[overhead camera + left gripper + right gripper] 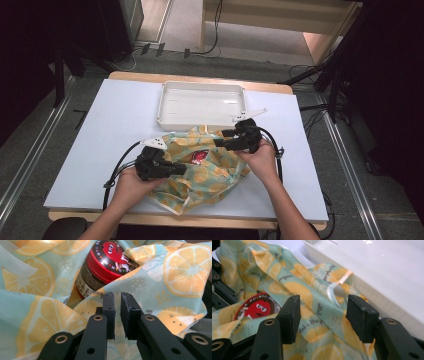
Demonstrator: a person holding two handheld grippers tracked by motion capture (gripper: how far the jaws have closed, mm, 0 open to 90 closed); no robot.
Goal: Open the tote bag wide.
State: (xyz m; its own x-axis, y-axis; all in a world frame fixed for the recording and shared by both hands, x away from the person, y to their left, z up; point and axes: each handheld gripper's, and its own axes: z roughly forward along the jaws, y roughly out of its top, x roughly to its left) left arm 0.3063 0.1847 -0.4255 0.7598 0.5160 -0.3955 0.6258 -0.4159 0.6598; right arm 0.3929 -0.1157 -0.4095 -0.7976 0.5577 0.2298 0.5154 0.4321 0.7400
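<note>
The bench (100,150) had a flat white top with a wooden edge, and it stood on a grey floor (30,150) in a dim room. Black cables (210,35) ran over the floor behind it, and metal rails (27,165) lay along both sides. Near the back of the bench sat a white tray (200,105), just behind a bag (210,175) of blue-green cloth with yellow lemon slices on it. The bag lay crumpled in the middle of the bench, and its far edge touched the side of the tray. A round tin (105,267) with a red lid and a red cartoon face lay tilted inside the bag, and folds of cloth hid part of it. A white ribbon (333,293) from the bag looped over the cloth close to the tray. The left claw (182,169) lay low on the near side of the bag, and its jaws were almost shut with only a thin gap. Cloth lay right at the jaws, but I could not tell if they pinched it. The right claw (220,137) was at the far side of the bag, close to the tray. Its jaws stood wide apart over the cloth and held nothing.
</note>
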